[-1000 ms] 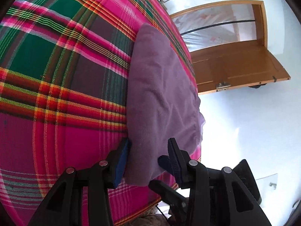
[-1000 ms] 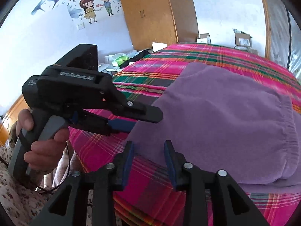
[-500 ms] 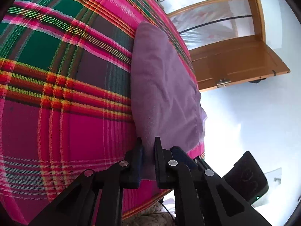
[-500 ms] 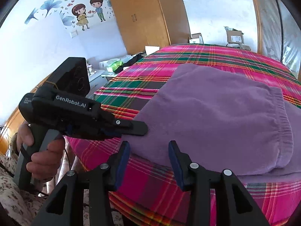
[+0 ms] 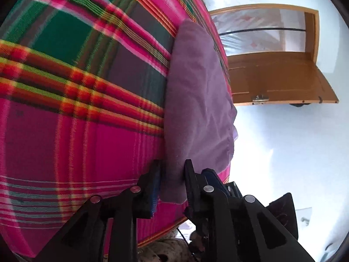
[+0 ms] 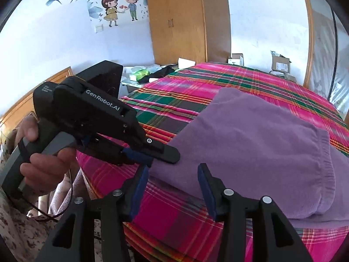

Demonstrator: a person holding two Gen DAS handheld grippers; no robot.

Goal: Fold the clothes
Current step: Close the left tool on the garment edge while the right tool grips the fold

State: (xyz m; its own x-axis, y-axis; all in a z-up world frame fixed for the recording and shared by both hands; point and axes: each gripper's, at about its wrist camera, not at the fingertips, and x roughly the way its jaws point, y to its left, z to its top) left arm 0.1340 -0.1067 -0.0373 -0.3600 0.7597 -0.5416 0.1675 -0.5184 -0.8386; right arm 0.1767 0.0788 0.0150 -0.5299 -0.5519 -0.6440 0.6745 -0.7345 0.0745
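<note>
A folded purple garment (image 5: 196,91) with an elastic hem lies on the plaid bedspread (image 5: 76,87), near the bed's edge. My left gripper (image 5: 172,172) straddles its near corner. Its jaws are opening, and the cloth sits between them without being clamped. The right wrist view shows the same garment (image 6: 250,148), with the left gripper (image 6: 165,157) coming in from the left, one finger over the cloth and one under it. My right gripper (image 6: 173,174) hovers just before the garment's near edge. Its jaws are opening too, and the cloth edge lies just beyond the fingertips.
The bedspread (image 6: 174,83) covers the whole bed. A person's hand (image 6: 43,163) grips the left tool. A wooden wardrobe (image 6: 181,21) stands behind, with cardboard boxes (image 6: 280,63) and bedside clutter (image 6: 144,74). An open wooden door (image 5: 272,78) stands past the bed.
The left jaws pinched the garment's corner half a second ago and have since parted. The right jaws have spread a little wider. The garment lies where it was.
</note>
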